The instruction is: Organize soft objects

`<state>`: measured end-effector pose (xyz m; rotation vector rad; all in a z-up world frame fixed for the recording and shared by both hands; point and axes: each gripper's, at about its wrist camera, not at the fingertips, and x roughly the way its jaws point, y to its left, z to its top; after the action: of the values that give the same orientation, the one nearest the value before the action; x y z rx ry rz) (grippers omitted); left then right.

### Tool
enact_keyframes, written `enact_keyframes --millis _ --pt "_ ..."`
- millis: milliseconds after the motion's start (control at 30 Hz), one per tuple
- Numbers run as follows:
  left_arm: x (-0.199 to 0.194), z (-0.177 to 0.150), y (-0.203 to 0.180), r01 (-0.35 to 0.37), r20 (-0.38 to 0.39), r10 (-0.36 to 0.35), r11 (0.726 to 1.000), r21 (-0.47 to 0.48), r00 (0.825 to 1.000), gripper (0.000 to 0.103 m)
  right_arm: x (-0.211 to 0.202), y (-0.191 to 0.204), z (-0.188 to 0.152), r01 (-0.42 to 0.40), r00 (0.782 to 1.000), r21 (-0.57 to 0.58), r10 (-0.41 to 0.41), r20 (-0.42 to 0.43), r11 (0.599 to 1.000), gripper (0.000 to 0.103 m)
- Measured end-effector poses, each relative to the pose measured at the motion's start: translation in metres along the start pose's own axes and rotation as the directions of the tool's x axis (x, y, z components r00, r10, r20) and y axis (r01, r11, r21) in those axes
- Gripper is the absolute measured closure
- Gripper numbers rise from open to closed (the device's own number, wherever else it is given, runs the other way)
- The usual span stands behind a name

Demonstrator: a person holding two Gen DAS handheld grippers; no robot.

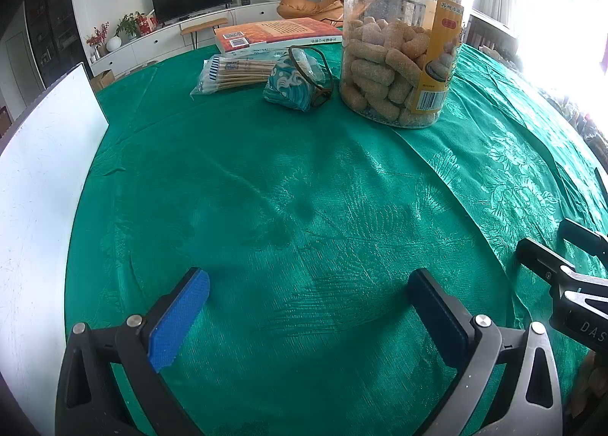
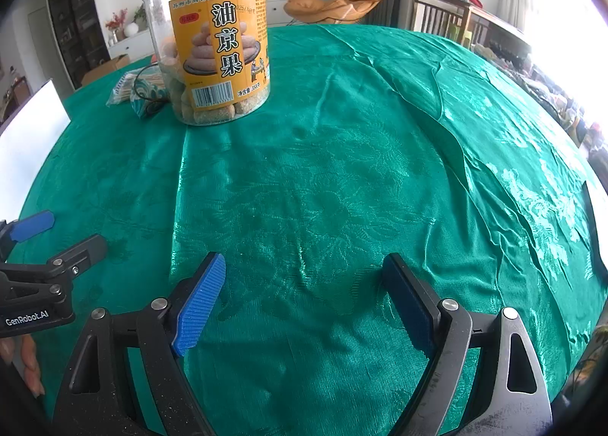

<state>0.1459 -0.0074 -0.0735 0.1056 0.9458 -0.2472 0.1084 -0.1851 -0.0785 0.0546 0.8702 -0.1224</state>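
Both the left claw (image 1: pixel 307 295) and the right claw (image 2: pixel 304 291) hang wide open and empty over the green-clothed surface (image 1: pixel 304 208). Farther off, the patterned soft pouch (image 1: pixel 296 84) lies just left of the snack jar (image 1: pixel 399 37).

Bright daylight, blown-out window glare at right, fisheye-curved edges

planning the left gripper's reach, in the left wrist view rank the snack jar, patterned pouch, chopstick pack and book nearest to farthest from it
1. Snack jar, ahead right
2. Patterned pouch, just left of the jar, close to call
3. Chopstick pack, farther left
4. Book, at the back
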Motion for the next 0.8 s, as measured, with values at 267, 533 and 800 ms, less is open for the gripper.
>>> enact_keyframes --millis 267,533,800 --pt "0.000 0.000 0.000 0.000 0.000 0.000 1.000 0.000 1.000 0.000 0.000 0.000 0.000 0.000 1.000 0.000 0.000 0.000 1.000 0.016" --pt "0.000 0.000 0.000 0.000 0.000 0.000 1.000 0.000 1.000 0.000 0.000 0.000 0.000 0.000 1.000 0.000 0.000 0.000 1.000 0.016" --pt "0.008 0.035 0.009 0.056 -0.143 -0.053 0.998 0.019 0.988 0.000 0.000 0.000 0.000 0.000 1.000 0.000 0.000 0.000 1.000 0.016"
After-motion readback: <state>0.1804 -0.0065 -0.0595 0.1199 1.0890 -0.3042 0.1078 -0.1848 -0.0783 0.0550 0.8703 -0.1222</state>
